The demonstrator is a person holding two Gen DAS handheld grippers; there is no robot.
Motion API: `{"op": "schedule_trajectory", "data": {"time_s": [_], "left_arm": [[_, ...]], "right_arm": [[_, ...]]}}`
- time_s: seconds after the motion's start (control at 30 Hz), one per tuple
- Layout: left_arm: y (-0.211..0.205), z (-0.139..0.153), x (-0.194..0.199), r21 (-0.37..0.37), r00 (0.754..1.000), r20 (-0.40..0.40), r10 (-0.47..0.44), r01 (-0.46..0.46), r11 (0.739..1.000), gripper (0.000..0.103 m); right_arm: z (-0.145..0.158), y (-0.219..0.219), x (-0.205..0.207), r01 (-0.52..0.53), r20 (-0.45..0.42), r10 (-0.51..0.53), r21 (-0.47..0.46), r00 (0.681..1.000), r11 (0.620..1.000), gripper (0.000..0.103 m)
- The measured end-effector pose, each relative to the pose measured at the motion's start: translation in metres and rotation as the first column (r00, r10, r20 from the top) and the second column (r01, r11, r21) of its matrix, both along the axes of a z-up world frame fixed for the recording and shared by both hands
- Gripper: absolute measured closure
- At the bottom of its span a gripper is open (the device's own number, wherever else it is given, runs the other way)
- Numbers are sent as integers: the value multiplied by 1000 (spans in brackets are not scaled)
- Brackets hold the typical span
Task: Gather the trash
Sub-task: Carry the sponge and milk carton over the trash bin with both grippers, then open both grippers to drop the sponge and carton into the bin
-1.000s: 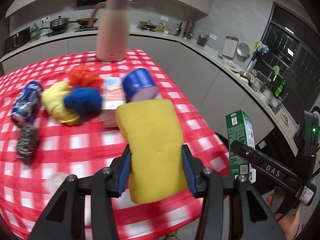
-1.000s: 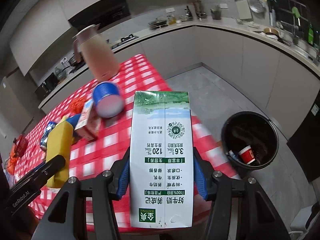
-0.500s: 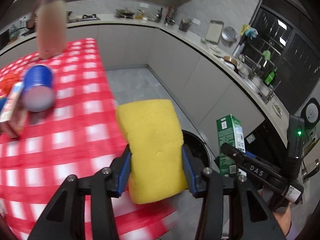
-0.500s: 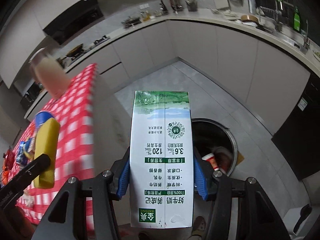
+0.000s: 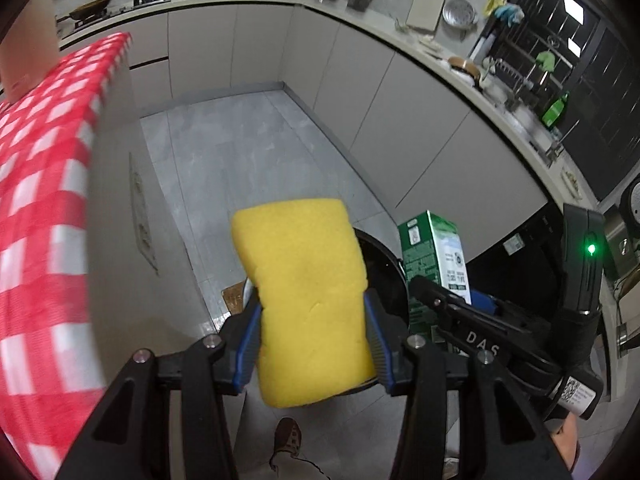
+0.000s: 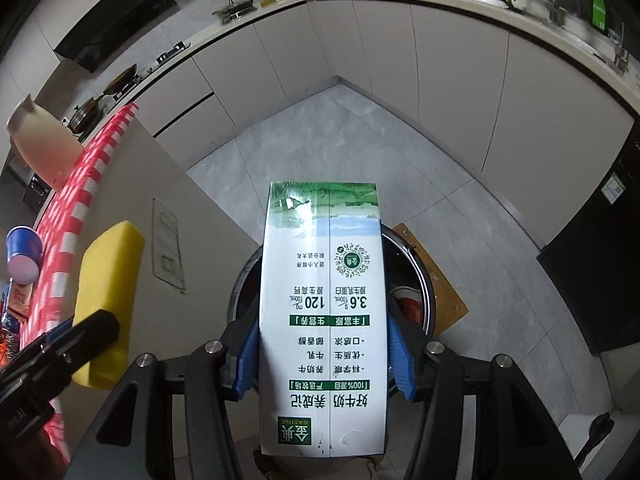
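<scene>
On my left hangs the red-and-white checked tablecloth (image 5: 36, 208). My left gripper (image 5: 312, 344) pinches a soft, porous yellow sponge (image 5: 304, 292), its blue pads (image 5: 248, 340) denting the sides. Behind it sits the round black trash bin (image 5: 384, 264). My right gripper (image 6: 324, 356) clamps a glossy rectangular milk carton (image 6: 324, 312) above that bin.

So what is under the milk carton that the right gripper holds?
Under the milk carton stands a black trash bin on the floor. Something red and white lies inside it. The carton covers most of the bin's inside, so the rest cannot be seen.
</scene>
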State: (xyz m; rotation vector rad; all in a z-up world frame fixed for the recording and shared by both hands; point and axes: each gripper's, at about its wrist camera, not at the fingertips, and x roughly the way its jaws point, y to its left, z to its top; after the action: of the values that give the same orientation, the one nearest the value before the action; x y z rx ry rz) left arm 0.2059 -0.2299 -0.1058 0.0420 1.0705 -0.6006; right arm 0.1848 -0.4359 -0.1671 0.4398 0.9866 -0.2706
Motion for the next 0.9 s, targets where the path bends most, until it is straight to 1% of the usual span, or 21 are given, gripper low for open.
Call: {"op": "schedule_trajectory", "data": {"time_s": [0.13,0.23,0.27,0.33,0.37,0.4,0.43,0.47,0.57,0.7,0.9], "left_arm": [[-14,-13,5,22,1000,-17,0,0,1000,52],[-21,-23,8,36,999,-40,-3,5,999,50],[-24,-27,9,42,999,-49,-2,4,999,46],[-28,-34,10,62,998,-63,8,-4,998,42],[-31,-36,12,71,998,-65,13,-9,997,39],[-32,-37,12,85,998,-65,23,-18,996,35],[-32,-36,13,93,998,-61,34,-28,995,33],[-32,-34,14,91,998,-54,45,-40,995,30],[-30,-23,16,73,998,-22,57,-56,996,30],[-27,-5,13,43,998,16,53,-54,998,30],[-3,31,3,14,995,69,71,-73,997,30]], "right_arm": [[-12,-13,10,-20,-16,21,14,1000,1000,46],[-24,-21,17,-37,-34,38,28,999,999,46],[-29,-23,18,-43,-42,44,29,998,999,46],[-37,-27,22,-57,-55,58,30,997,998,46],[-41,-28,24,-60,-70,61,21,996,998,40],[-43,-29,24,-56,-76,57,13,995,998,29],[-44,-31,22,-49,-71,50,9,996,999,26],[-43,-34,21,-43,-65,44,11,997,999,26],[-35,-40,16,-24,-39,25,2,999,1000,26],[-16,-42,7,-4,11,4,-22,1000,1000,26],[11,-30,1,-16,62,18,-29,998,999,26]]}}
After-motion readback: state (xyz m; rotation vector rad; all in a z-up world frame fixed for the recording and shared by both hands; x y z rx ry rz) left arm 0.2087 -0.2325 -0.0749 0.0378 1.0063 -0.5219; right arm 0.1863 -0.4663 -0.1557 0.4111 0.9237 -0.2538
